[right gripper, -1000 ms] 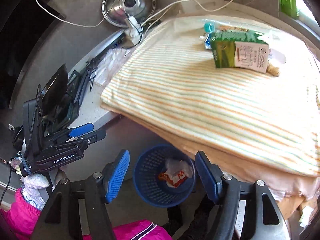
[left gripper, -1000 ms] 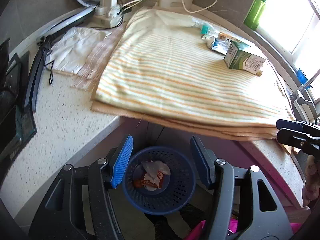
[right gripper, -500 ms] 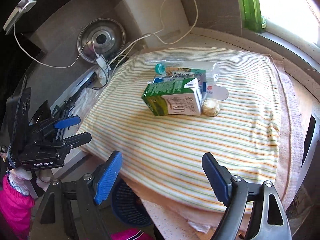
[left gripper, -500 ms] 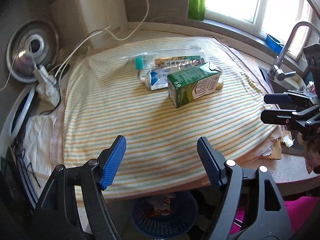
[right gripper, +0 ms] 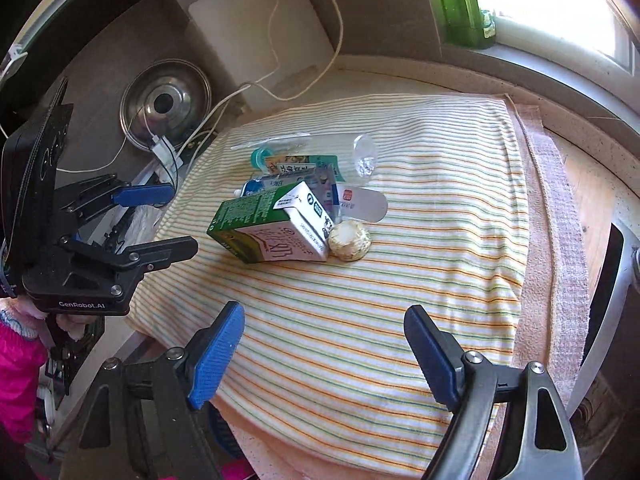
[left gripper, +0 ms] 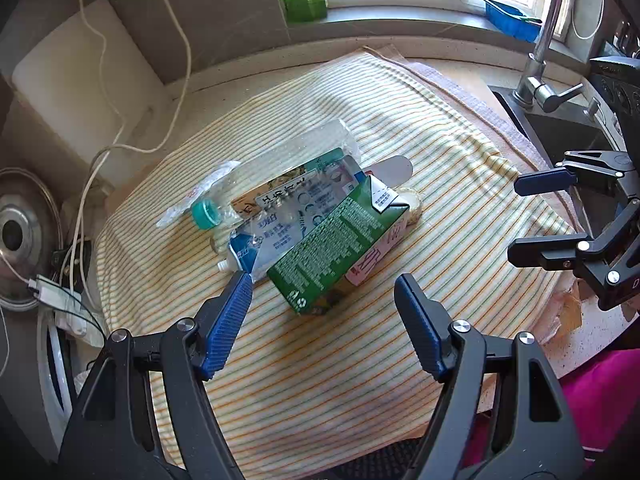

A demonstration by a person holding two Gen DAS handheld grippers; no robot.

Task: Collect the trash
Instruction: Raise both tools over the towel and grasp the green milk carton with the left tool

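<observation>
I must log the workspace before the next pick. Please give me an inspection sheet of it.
Surface: striped cloth spread over the counter.
Job's things: green carton lying on its side, touching a toothpaste tube, a clear bottle with teal cap and a small round ball.
Clutter: metal lid, white board.
Grippers: left gripper and right gripper both open, empty, above the cloth.
Cables: white cords run to a plug by the lid.
Surroundings: window, green bottle, faucet.
</observation>
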